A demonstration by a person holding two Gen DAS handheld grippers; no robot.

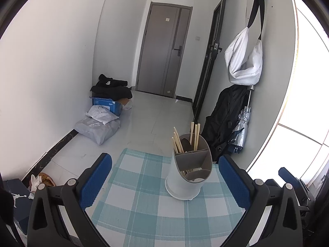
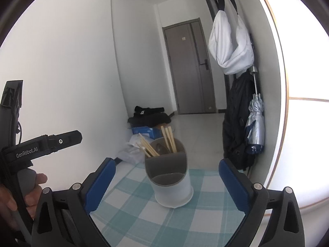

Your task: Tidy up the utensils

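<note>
White-walled hallway with a grey door (image 1: 164,49) at the far end; near field is a table under a teal-and-white checked tablecloth (image 1: 148,201). On the cloth stands a white utensil holder (image 1: 188,177) with a grey divided insert, upright, toward the far edge of the table. Wooden chopsticks (image 1: 186,138) stand in its rear compartments in two bunches, one leaning left, one nearly upright; front compartment contents unclear in either view. Left gripper (image 1: 164,183): blue-padded fingers spread wide, nothing between the pads, holder seen ahead between them but untouched. Right gripper (image 2: 164,187): jaws likewise wide apart and released, holder framed between the fingers, no contact. A hand (image 2: 22,195) grips the handle of the left tool at the left edge of the right wrist view. On the right wall hang a white bag (image 1: 244,59), a black garment (image 1: 226,119) and a folded silver umbrella (image 1: 242,127). Parcels and a blue box (image 1: 107,104) lie on the floor by the left wall.
</note>
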